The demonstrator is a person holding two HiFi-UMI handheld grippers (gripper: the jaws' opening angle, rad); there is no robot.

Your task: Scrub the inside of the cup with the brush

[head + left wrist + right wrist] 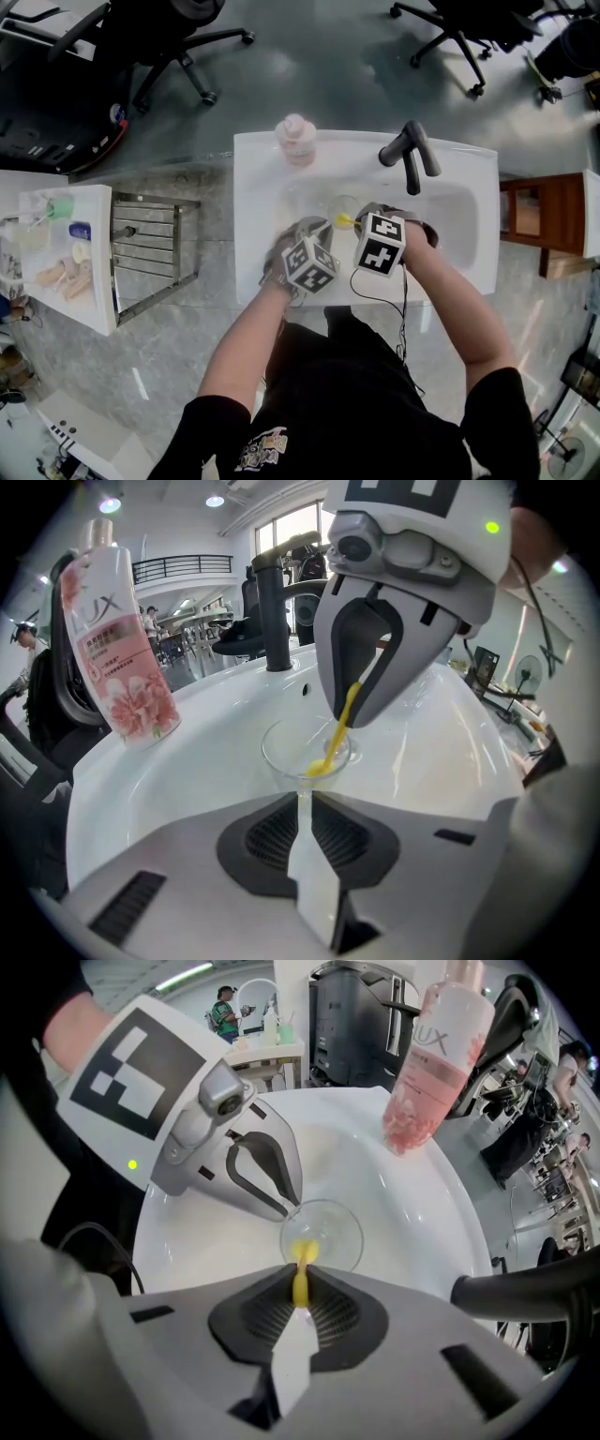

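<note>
**Step in hand:** scrubbing, brush already in the cup.

- The cup (292, 750) is clear glass. It stands mouth up in the basin of the white sink (258, 197), near the middle and on the near side of the faucet (410, 152).
- Left gripper (302, 797): the fingers are almost together, pinching the near wall of the cup at its rim to steady it.
- Right gripper (300, 1286): the fingers are closed on the yellow handle of the brush (302, 1256) and point down. The brush head is inside the cup, low down. I cannot tell through the glass whether it touches the wall or the bottom.
- A pink soap bottle (296, 141) stands on the far rim, apart from both grippers.

**Judgement, next move:** sweep the brush head round the inner wall and onto the bottom with small wrist turns while the left grip holds firm. The glass is held at one point on the rim only, so side force should be light or the cup may tip or slip.
</note>
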